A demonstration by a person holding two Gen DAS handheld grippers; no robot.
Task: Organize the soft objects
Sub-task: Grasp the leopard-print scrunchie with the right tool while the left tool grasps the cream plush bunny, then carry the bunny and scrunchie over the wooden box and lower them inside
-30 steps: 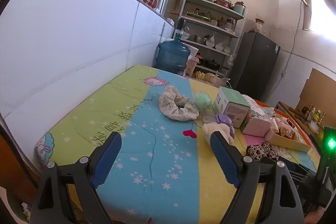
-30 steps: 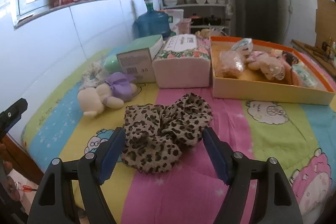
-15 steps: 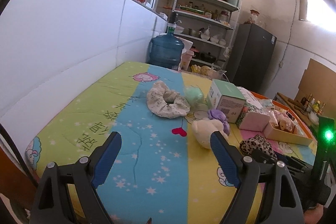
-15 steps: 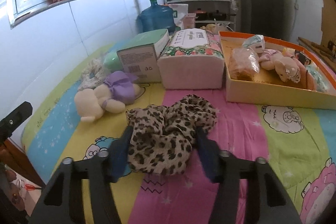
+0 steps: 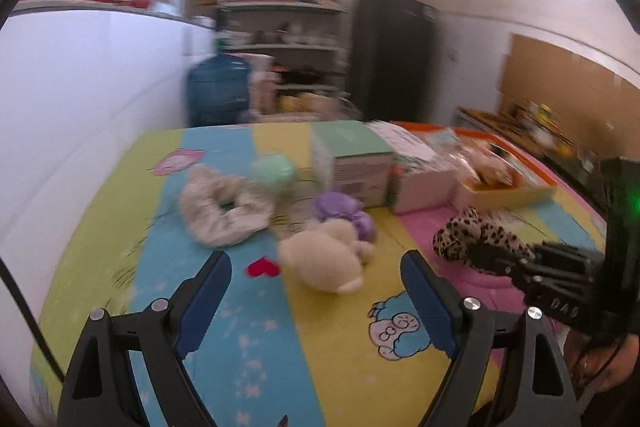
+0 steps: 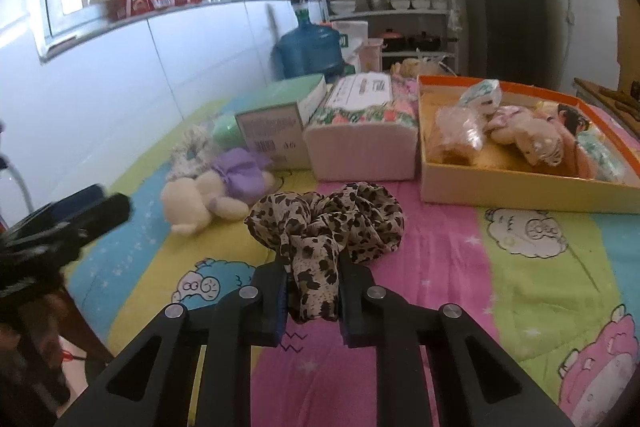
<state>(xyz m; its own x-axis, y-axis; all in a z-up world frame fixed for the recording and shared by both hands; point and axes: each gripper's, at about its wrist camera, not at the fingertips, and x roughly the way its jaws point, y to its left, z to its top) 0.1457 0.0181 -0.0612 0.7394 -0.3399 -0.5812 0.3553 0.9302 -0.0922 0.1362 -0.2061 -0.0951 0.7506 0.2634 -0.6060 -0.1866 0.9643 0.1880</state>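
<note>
While the left wrist view is blurring, we are holding the left gripper (image 5: 316,271) with its fingers wide apart and nothing between them, hanging above the striped cartoon bedsheet (image 5: 344,355). From that gripper, the floral white scrunchie (image 5: 224,207) is lying at eleven o'clock, and the mint green soft thing (image 5: 274,169) is sitting just beyond it. At twelve o'clock the cream plush toy (image 5: 324,255) with its purple bow is resting on the sheet, close ahead of the open fingers.

Moving rightward, we are seeing the mint box (image 6: 280,119) and the floral tissue pack (image 6: 362,139) standing side by side behind the toy. Our right gripper (image 6: 314,291) has just been closing, and its fingers are now pinching the near fold of the leopard-print scrunchie (image 6: 332,223), which is bunching up between the pads while the rest of it is lying on the pink stripe. At two o'clock from that gripper the orange-rimmed box (image 6: 520,187) is sitting on the sheet, holding a bagged item and small plush toys.
</note>
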